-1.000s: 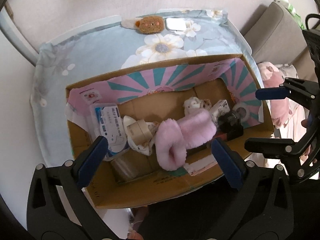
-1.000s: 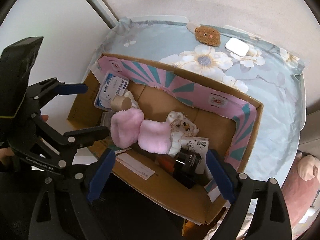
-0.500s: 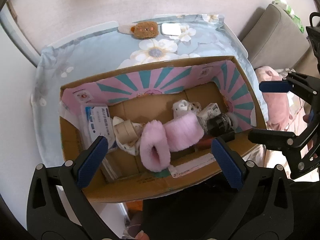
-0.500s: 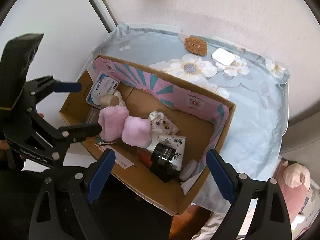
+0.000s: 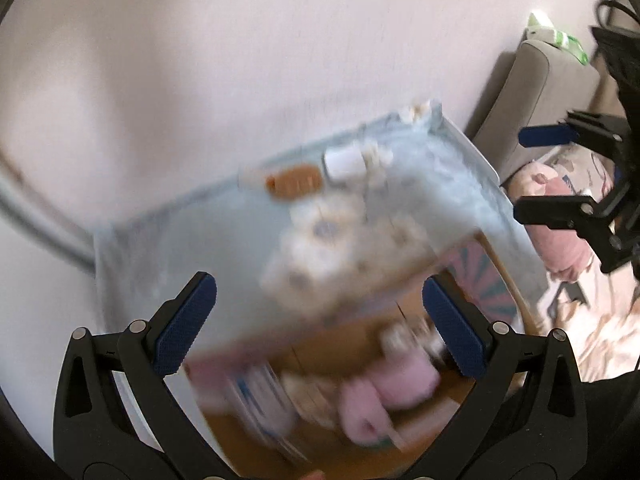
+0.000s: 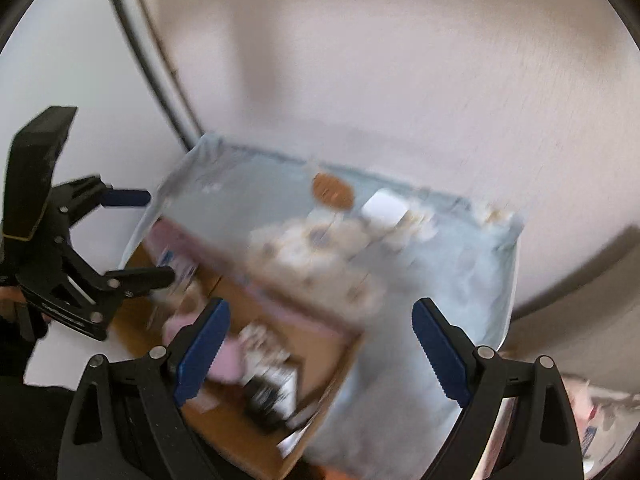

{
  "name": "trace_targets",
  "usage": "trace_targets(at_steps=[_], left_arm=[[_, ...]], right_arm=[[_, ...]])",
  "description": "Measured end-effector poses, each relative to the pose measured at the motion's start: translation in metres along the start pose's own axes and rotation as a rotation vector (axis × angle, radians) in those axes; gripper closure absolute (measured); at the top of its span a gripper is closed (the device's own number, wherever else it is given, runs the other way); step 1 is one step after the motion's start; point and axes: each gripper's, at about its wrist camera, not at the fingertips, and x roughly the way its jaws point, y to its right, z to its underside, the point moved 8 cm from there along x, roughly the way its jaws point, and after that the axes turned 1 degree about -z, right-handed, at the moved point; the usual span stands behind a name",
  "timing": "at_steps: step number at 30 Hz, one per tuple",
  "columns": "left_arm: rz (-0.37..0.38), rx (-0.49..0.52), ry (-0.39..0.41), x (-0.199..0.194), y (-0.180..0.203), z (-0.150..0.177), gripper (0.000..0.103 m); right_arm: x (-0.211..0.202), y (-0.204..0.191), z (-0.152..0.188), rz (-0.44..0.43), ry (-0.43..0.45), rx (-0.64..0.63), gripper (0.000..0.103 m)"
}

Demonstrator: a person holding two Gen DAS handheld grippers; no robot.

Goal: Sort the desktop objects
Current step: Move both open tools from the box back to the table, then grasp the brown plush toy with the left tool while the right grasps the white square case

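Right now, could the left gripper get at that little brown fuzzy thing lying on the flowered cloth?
Probably yes. The left gripper is open and holds nothing, and the brown fuzzy thing lies uncovered on the tablecloth beyond the cardboard box. The picture is blurred, so this is a rough guess.

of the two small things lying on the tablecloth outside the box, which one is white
The white case, the one nearer the table's right end. Beside it to the left lies the brown plush. Both are blurred.

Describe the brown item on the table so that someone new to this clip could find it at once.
Start at the table with the pale blue flowered cloth and look past the cardboard box toward the wall. Near that far edge lies a small brown oval patch, beside a white rectangular case. It alone there is brown; motion blur hides finer detail.
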Motion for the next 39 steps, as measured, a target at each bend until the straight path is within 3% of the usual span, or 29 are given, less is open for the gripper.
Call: trace_targets(at_steps=[6, 11, 17, 26, 30, 33, 34, 36, 39], left_arm=[[0.05, 0.292, 0.061, 0.056, -0.004, -0.059, 0.0], [0.098, 0.414, 0.013, 0.127, -0.007, -0.065, 0.004], [0.143, 0.533, -0.029, 0.19, 0.0, -0.056, 0.023], [0.151, 0.566, -0.028, 0.222, 0.003, -0.055, 0.032], [0.154, 0.551, -0.031, 0.226, -0.002, -0.058, 0.05], [0.176, 0.53, -0.033, 0.226, -0.006, -0.059, 0.056], [0.177, 0.529, -0.033, 0.225, -0.006, -0.059, 0.059], [0.183, 0.525, -0.034, 0.222, -0.006, -0.059, 0.062], [0.184, 0.523, -0.038, 0.218, -0.006, -0.058, 0.065]], right_arm=[[0.042, 0.045, -0.047, -0.011, 0.008, 0.004, 0.012], [0.106, 0.072, -0.059, -0.006, 0.002, 0.008, 0.012], [0.183, 0.088, -0.057, 0.0, -0.008, 0.012, 0.012], [0.241, 0.083, -0.057, 0.071, -0.018, -0.062, 0.012], [0.256, 0.084, -0.062, 0.075, -0.017, -0.066, 0.012], [0.265, 0.084, -0.065, 0.09, -0.017, -0.079, 0.013], [0.266, 0.083, -0.065, 0.099, -0.011, -0.089, 0.016], [0.265, 0.081, -0.066, 0.106, 0.011, -0.107, 0.032], [0.262, 0.08, -0.067, 0.109, 0.008, -0.107, 0.032]])
